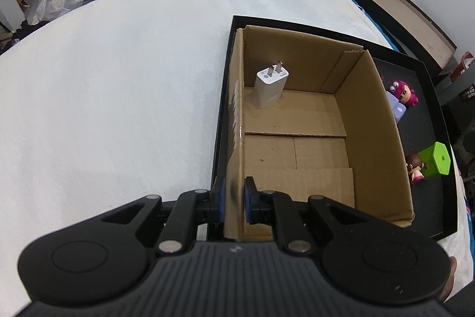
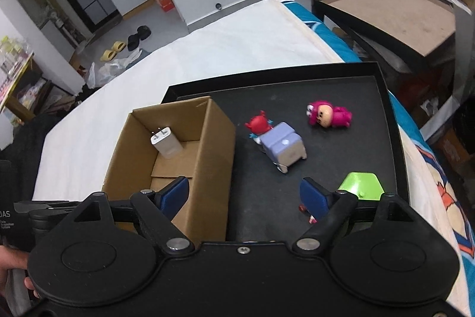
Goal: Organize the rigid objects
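A brown cardboard box (image 1: 371, 121) stands in a black tray (image 1: 427, 97) on a white bed. A white charger (image 1: 268, 85) stands in the box's far left corner; it also shows in the right wrist view (image 2: 164, 142). My left gripper (image 1: 234, 198) is shut on the box's near left wall. My right gripper (image 2: 245, 193) is open above the tray (image 2: 326, 91), beside the box (image 2: 213, 156). On the tray lie a pink figurine (image 2: 328, 113), a red figurine (image 2: 258, 124), a lilac block toy (image 2: 285, 146) and a green block (image 2: 360, 186). A small figurine is partly hidden behind the right finger.
The white bed cover (image 1: 118, 79) spreads left of the tray. A black low table with a brown top (image 2: 386, 17) stands to the right of the bed. Slippers and bags lie on the floor (image 2: 124, 49) beyond the bed.
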Demonstrator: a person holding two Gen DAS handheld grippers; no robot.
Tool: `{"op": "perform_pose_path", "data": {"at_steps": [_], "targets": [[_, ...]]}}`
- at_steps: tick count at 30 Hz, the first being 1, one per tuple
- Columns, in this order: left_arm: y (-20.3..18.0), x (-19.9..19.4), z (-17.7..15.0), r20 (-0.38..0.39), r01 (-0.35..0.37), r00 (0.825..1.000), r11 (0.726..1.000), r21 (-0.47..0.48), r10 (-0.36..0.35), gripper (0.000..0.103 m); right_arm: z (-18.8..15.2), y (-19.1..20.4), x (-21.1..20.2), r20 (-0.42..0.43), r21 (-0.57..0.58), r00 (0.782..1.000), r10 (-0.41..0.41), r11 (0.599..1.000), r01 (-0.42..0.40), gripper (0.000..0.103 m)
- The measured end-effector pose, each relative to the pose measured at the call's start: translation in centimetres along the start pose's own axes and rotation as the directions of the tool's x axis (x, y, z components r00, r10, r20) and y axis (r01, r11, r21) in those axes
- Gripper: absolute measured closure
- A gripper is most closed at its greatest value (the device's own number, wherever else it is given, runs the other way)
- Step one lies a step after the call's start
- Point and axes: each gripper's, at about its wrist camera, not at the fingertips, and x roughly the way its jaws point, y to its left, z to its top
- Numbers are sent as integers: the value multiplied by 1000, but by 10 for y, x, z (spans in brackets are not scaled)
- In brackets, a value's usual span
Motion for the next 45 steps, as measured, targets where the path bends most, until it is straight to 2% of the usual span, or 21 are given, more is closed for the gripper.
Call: {"op": "perform_pose_path", "data": {"at_steps": [4,13,21,26,31,35,45], "targets": [[-3,-2,-2,30,-5,1000,1000,5,5,95,-7,-16,-1,14,34,1000,-2,999,2,21],[-11,-2,-2,29,-47,999,998,42,46,96,-29,-47,9,7,97,1000,3,995,-3,21],[-11,4,-3,-6,-62,998,998,31,62,96,-42,-60,19,27,89,999,-45,995,43,23],[-15,4,-4,2,-70,998,995,66,70,96,-44,-66,28,14,77,996,-88,993,87,25],[-13,5,-6,8,-63,998,996,65,63,96,-46,-68,41,-17,72,995,-98,992,99,26],[-17,6,-7,10,-75,997,994,82,75,96,-44,-73,52,-38,89,995,-97,991,100,31],[-15,9,-6,8,-70,998,995,77,70,95,-45,-73,71,-60,56,985,-160,985,163,31]]}}
